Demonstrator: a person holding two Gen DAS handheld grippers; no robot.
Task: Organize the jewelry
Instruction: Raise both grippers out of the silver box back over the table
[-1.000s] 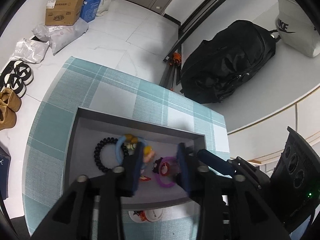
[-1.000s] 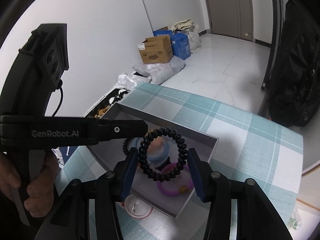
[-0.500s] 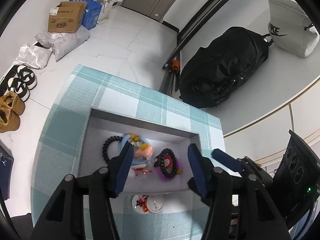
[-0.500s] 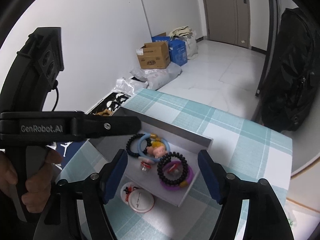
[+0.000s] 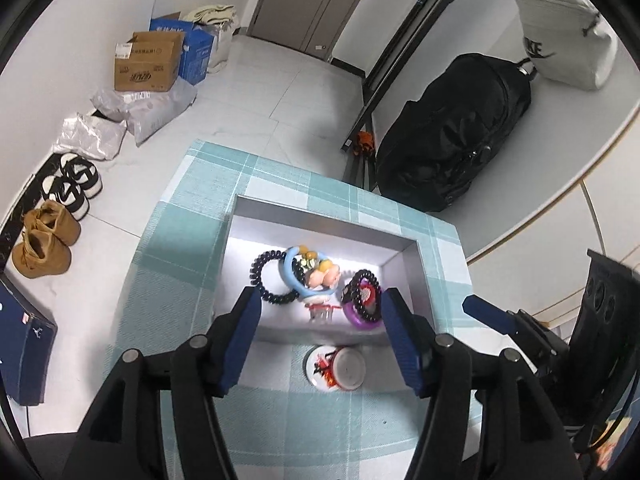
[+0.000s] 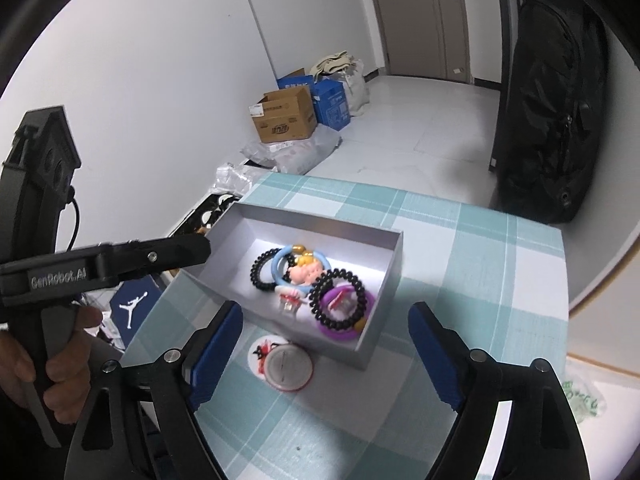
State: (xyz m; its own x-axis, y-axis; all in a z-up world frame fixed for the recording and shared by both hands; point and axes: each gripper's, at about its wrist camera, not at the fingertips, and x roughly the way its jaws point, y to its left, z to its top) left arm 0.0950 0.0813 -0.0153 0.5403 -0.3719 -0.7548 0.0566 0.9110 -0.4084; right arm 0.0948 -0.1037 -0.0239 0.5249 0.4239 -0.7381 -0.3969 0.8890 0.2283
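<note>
Bracelets [image 6: 338, 300] and hair ties sit gathered in the grey box [image 6: 396, 268] near the table's far edge, while both grippers, left [image 5: 320, 316] and right [image 6: 324, 356], their jaws just spread and empty, hang released above the round badge [image 6: 282, 364] lying outside the box's near wall, likely next.

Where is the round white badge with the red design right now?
In both wrist views the round white badge lies on the checked tablecloth, outside the grey box, just beyond its near wall and apart from the bracelets inside.
</note>
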